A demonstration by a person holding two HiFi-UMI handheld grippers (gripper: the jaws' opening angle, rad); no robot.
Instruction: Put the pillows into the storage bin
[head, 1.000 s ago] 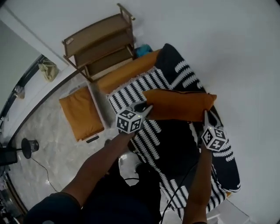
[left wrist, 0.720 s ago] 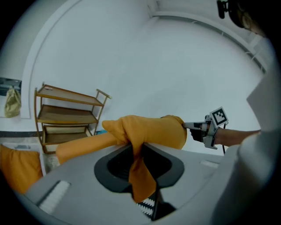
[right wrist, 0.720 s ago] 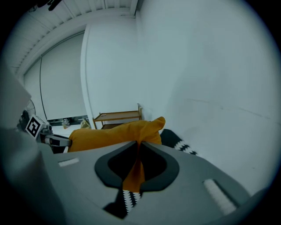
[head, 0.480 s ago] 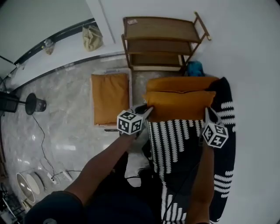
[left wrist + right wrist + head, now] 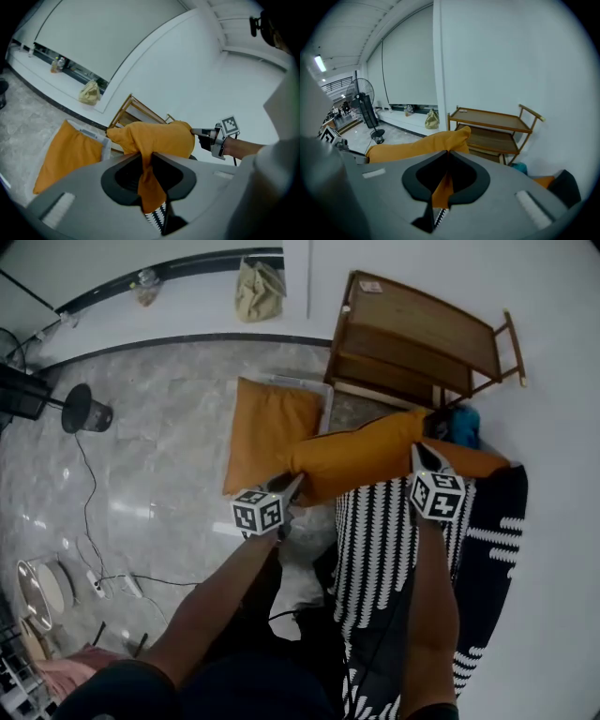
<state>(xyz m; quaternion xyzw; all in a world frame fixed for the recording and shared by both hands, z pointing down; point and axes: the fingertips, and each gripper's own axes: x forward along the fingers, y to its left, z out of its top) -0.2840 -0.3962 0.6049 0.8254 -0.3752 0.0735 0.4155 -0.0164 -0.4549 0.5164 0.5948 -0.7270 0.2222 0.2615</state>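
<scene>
Held pillow (image 5: pixel 361 454): orange, stretched lengthwise between the two grippers at the centre of the head view, off any surface. Its left end overlaps the bin's right edge in that view.
Left gripper (image 5: pixel 298 480): left of centre in the head view. Its jaws are pinched on a fold of fabric at the pillow's left end, and cloth bunches between them in the left gripper view.
Right gripper (image 5: pixel 418 456): right of centre. Its jaws are pressed together on the pillow's right corner, with a thin strip of orange cloth showing between them.
Storage bin (image 5: pixel 324 407): white, on the floor in the upper middle of the frame, up and to the left of the held pillow.
Pillow in bin (image 5: pixel 267 432): orange, lying flat and filling most of the opening.
Third pillow (image 5: pixel 476 461): orange, at right of centre, at the upper end of the striped cover and partly hidden behind the right gripper.
Striped cover (image 5: pixel 375 540): black and white, running down the lower right under the right arm.
Wooden shelf unit (image 5: pixel 412 334): upper right, against the wall, just beside the bin's right side.
Teal object (image 5: pixel 462 424): between the shelf unit and the third pillow. It cannot be identified.
Beige bag (image 5: pixel 259 292): top centre, on the ledge by the wall.
Floor fan (image 5: pixel 364 104): left of frame in the right gripper view, well apart from the bin.
Cable (image 5: pixel 89 521): trailing over the marble floor at left.
</scene>
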